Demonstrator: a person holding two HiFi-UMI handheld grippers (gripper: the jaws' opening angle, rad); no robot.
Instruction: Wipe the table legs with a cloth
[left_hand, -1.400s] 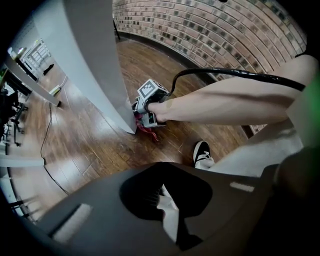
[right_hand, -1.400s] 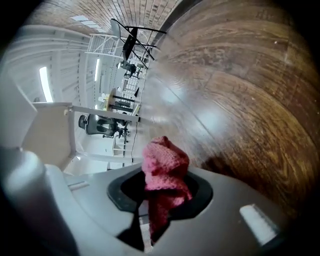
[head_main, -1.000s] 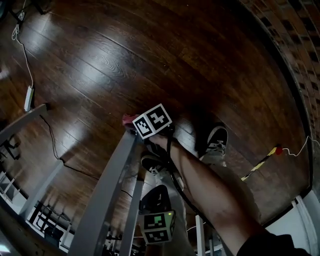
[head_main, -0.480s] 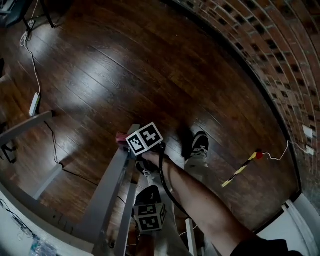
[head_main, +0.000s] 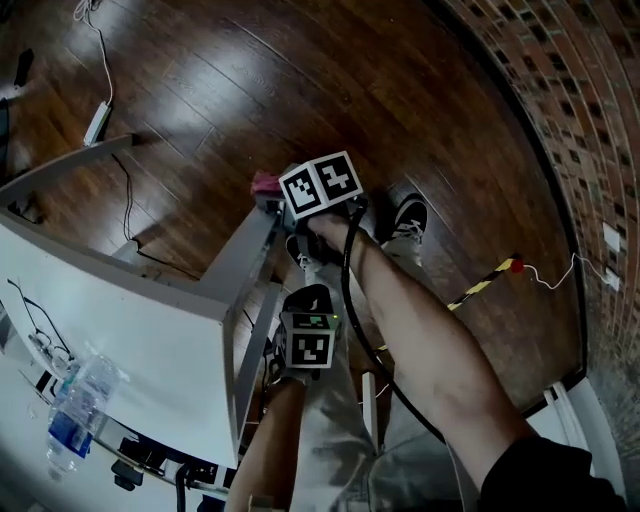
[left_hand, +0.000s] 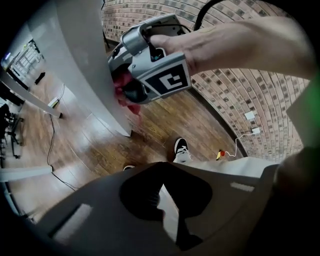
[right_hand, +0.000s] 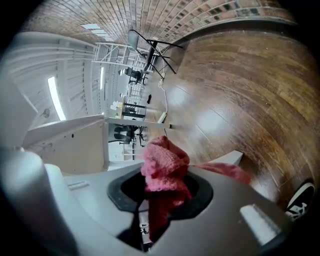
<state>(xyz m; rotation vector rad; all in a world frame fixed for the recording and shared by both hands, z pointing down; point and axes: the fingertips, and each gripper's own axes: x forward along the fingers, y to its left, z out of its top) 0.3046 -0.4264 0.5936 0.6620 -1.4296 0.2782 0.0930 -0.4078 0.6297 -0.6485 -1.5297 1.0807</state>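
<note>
The right gripper (head_main: 278, 196), clenched on the pink cloth (head_main: 265, 183), holds it against the grey table leg (head_main: 240, 260). The leg's length runs toward lower left. The left gripper (left_hand: 162, 200) is closed on nothing, idle below centre.

Dark glossy plank floor (head_main: 230, 70), brick wall (head_main: 560, 90) (curved by the lens), white power strip (head_main: 97, 122) on the boards

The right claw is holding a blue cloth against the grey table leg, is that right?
Not blue: the cloth is pinkish red, as the right gripper view shows. The right claw does hold it against the grey table leg.
</note>
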